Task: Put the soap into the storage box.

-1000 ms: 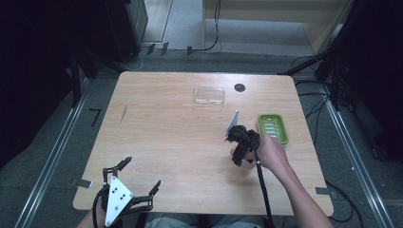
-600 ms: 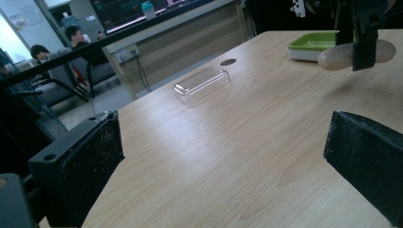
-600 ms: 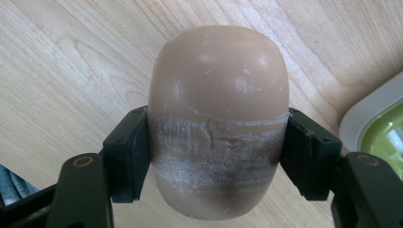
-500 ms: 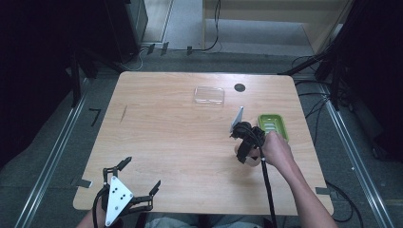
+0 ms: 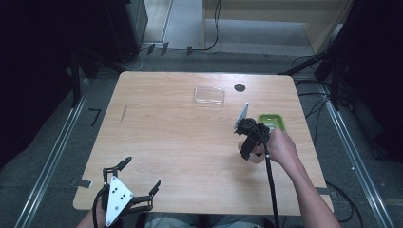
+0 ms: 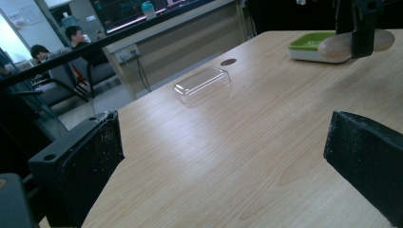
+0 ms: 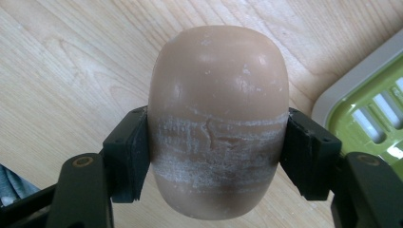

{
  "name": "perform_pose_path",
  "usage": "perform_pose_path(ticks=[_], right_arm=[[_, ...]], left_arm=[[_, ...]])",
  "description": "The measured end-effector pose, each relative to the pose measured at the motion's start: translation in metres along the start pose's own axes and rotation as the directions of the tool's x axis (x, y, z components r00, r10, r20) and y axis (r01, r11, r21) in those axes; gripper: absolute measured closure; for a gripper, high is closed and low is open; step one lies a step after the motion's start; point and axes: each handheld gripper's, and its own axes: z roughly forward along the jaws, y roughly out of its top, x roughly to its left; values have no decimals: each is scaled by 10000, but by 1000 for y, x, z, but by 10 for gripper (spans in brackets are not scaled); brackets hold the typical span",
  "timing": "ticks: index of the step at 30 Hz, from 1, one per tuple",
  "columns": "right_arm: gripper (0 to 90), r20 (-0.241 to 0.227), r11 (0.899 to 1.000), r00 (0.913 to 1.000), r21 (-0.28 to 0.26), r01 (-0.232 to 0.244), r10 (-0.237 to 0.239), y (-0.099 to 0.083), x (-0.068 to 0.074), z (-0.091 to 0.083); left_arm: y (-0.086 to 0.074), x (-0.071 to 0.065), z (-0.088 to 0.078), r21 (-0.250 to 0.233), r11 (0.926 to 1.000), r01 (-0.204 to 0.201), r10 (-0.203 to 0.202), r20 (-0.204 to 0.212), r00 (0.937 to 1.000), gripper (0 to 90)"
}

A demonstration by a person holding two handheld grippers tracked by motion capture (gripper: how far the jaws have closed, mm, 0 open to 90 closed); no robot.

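right gripper [image 7: 216, 142] moved toward green tray [image 5: 272, 122], clamping smooth tan oval soap [image 7: 218, 118] | left gripper [image 5: 128, 183] unmoved, jaws wide | wood-grain bench [image 5: 166, 137]

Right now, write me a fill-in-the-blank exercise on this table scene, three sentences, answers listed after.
1. The right gripper is shut on a tan bar of ____.
2. The green tray lies on the table beside the ____ gripper.
3. The left gripper has its jaws ____, with nothing between them; the clear lid lies farther off.

Missing words: soap; right; open
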Motion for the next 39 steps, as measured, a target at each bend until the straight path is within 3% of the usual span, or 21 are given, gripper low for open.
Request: perform_pose_path(ticks=[39], right_arm=[[334, 11, 9960, 9970, -461, -770, 771, -9, -40, -13]], left_arm=[[0, 0, 0, 8, 10000, -9, 9, 1, 10000, 0]])
